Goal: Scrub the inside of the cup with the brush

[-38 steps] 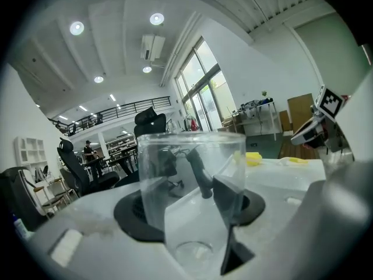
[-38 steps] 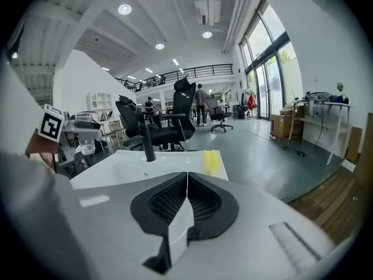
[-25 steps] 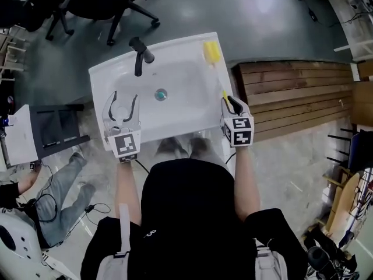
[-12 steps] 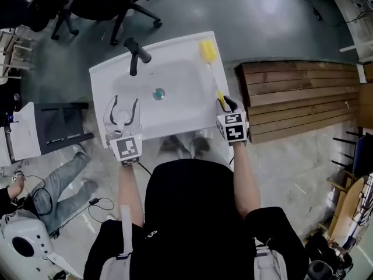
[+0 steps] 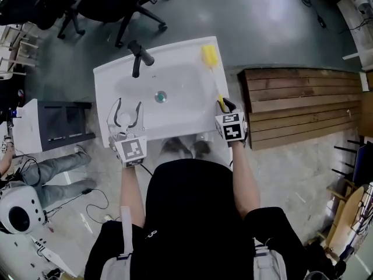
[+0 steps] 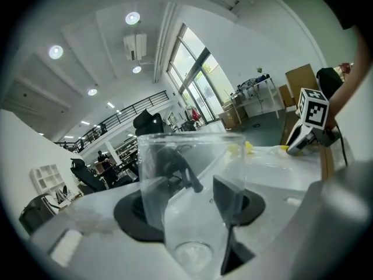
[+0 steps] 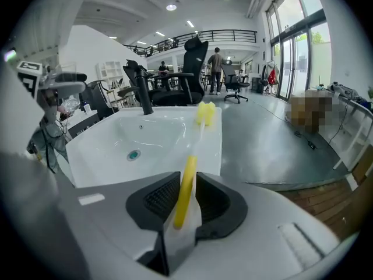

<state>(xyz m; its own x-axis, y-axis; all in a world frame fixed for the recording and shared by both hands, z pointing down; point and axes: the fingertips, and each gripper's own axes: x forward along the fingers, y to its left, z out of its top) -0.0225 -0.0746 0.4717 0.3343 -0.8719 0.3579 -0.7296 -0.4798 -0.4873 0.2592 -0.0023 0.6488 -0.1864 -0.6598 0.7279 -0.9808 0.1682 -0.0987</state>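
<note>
My left gripper point(image 5: 127, 107) is shut on a clear plastic cup point(image 5: 126, 120) and holds it over the near left rim of the white sink point(image 5: 175, 121). In the left gripper view the cup point(image 6: 186, 179) fills the space between the dark pads point(image 6: 231, 198), mouth away from me. My right gripper point(image 5: 225, 105) is at the sink's near right corner. Its jaws have just been closing, and they are shut on the yellow handle of the brush point(image 7: 185, 186). The brush's yellow sponge head point(image 5: 210, 55) reaches to the far right rim.
A black faucet point(image 5: 140, 54) stands at the sink's far left and a drain point(image 5: 161, 97) sits in the basin. Wooden planks point(image 5: 297, 101) lie to the right and a dark shelf point(image 5: 64, 121) to the left. Office chairs point(image 5: 122, 4) stand beyond. A person's legs point(image 5: 58, 168) lie at the left.
The right gripper has sunk a little with the brush. The left gripper has shifted slightly with the cup. My view has drifted, too.
</note>
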